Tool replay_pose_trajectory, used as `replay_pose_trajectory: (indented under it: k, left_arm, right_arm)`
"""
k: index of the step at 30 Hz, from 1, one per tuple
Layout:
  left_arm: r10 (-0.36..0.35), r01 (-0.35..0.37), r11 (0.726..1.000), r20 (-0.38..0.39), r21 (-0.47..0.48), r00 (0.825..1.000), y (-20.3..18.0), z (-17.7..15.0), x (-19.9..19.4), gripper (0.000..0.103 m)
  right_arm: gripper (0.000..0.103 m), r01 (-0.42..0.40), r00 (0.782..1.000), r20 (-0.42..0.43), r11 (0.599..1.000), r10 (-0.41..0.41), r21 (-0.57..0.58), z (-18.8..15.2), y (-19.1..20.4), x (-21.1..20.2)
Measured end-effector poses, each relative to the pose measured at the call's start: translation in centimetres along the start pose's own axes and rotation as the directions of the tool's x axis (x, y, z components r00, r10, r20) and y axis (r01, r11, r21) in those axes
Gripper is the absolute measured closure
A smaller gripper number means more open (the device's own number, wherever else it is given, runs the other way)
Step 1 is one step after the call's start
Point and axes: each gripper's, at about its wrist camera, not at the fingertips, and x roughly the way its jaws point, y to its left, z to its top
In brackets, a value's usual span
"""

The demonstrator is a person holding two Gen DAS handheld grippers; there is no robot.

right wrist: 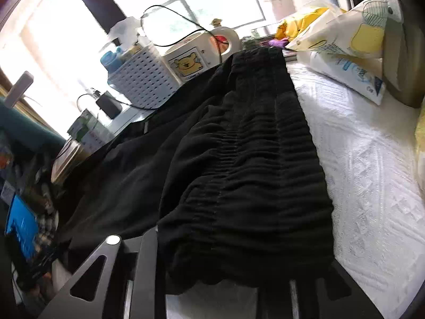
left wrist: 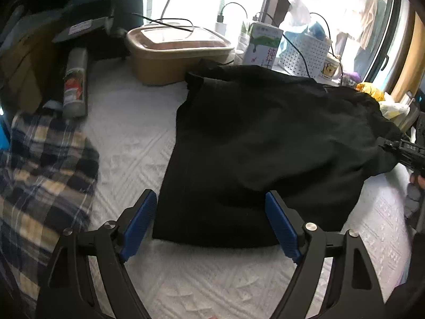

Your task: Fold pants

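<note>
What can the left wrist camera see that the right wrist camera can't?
Only the left wrist view shows the plaid cloth, the spray can and the tan lidded box.

Only the right wrist view shows the pants' gathered elastic waistband and the printed pillow.

Both show the black pants on the white bedcover and the white perforated basket.

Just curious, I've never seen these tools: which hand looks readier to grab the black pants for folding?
Probably the right. The right gripper is open, with the gathered waistband deep between its fingers. The left gripper, also open, only reaches the near edge of the pants.
</note>
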Motion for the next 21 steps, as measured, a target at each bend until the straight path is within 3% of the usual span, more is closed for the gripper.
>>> replay_pose_trajectory:
  k: [4,7,11,13,17,21]
  left_arm:
    - [-0.025,0.025,1.000,-0.012,-0.019,1.000,-0.5,0.7,0.6,0.020]
    - [0.008,-0.006,0.996,-0.027,0.092,1.000,-2.2,0.2,0.9,0.021]
    - [0.008,-0.002,0.986,-0.037,0.165,0.999,-3.8,-0.4,0.6,0.035]
    - [-0.005,0.013,0.986,-0.047,0.169,0.999,-4.2,-0.6,0.2,0.044]
    - [-0.017,0.023,0.987,-0.045,0.158,0.999,-4.8,-0.9,-0.2,0.044]
    - [-0.057,0.059,0.996,-0.033,0.070,0.998,-4.3,-0.5,-0.1,0.044]
  right_arm:
    - [0.094,0.067,0.998,0.015,0.994,-0.066,-0.084,-0.8,0.3,-1.3]
    - [0.095,0.132,0.991,0.026,0.982,-0.130,-0.137,-1.5,0.3,-2.8]
    - [0.095,0.195,0.981,0.042,0.966,-0.191,-0.168,-2.0,-0.5,-4.9]
    - [0.095,0.228,0.974,0.049,0.957,-0.223,-0.178,-1.9,-0.8,-5.9]
    - [0.095,0.253,0.967,0.022,0.946,-0.254,-0.202,-2.2,-1.7,-6.2]
    - [0.095,0.248,0.967,-0.001,0.950,-0.253,-0.191,-2.9,-2.0,-5.4]
